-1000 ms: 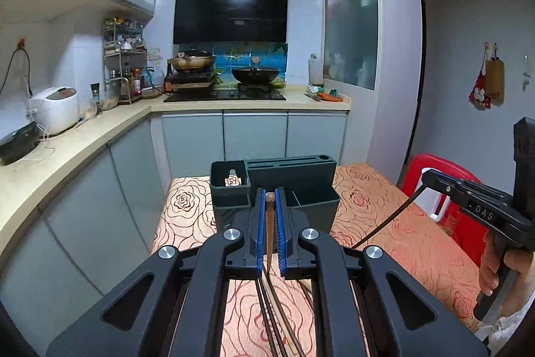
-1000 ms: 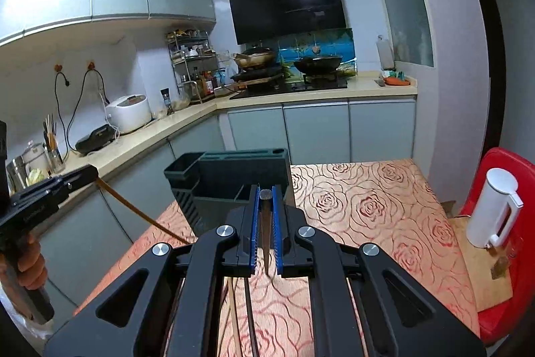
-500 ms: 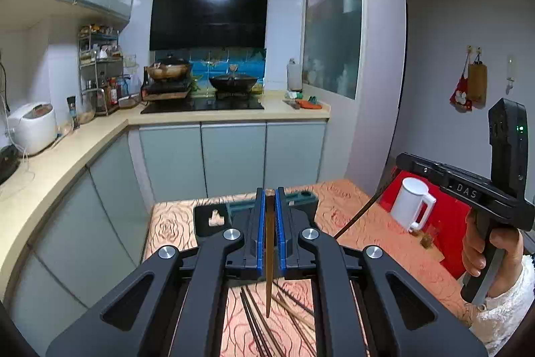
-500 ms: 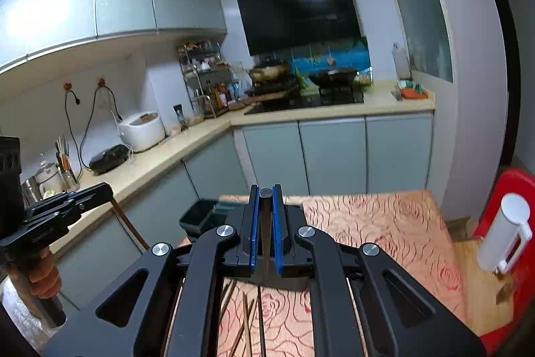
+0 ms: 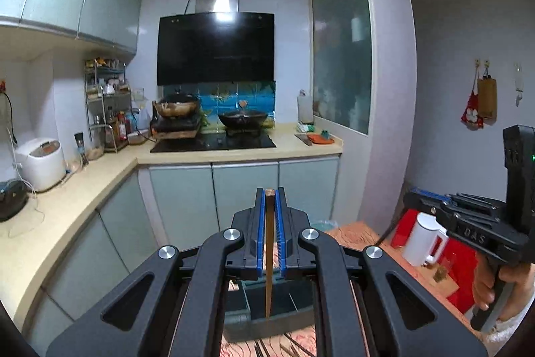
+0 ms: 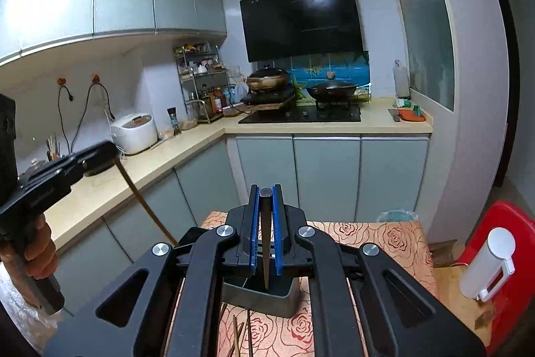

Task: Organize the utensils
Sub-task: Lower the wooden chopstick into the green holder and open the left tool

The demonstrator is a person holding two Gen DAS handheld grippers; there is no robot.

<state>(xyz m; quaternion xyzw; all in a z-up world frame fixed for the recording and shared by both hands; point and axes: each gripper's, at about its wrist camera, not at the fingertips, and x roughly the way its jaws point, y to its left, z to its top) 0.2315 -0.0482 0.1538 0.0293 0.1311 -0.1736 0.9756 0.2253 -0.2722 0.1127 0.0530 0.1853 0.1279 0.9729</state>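
Here, in the left wrist view, we hold the left gripper [image 5: 269, 233] closed on a brown chopstick [image 5: 268, 256], which hangs point down from between the blue pads [image 5: 260, 240]. Its tip sits over the dark utensil holder [image 5: 267, 313] at six o'clock, though the gripper body hides most of the compartments, so we cannot tell which slot lies beneath. The right gripper [image 5: 434, 209] shows at three o'clock, beside a white kettle [image 5: 424, 238].

In the right wrist view, our right gripper [image 6: 265, 230] is clamped on a dark chopstick [image 6: 265, 243], its point low over the utensil holder [image 6: 260, 298] on the rose-patterned tablecloth [image 6: 374, 233]. More loose chopsticks [image 6: 239, 337] lie on the cloth at six o'clock.

We judge the step to be dropping both sticks into the holder. Next each tip should go straight down into a slot before the jaws part.
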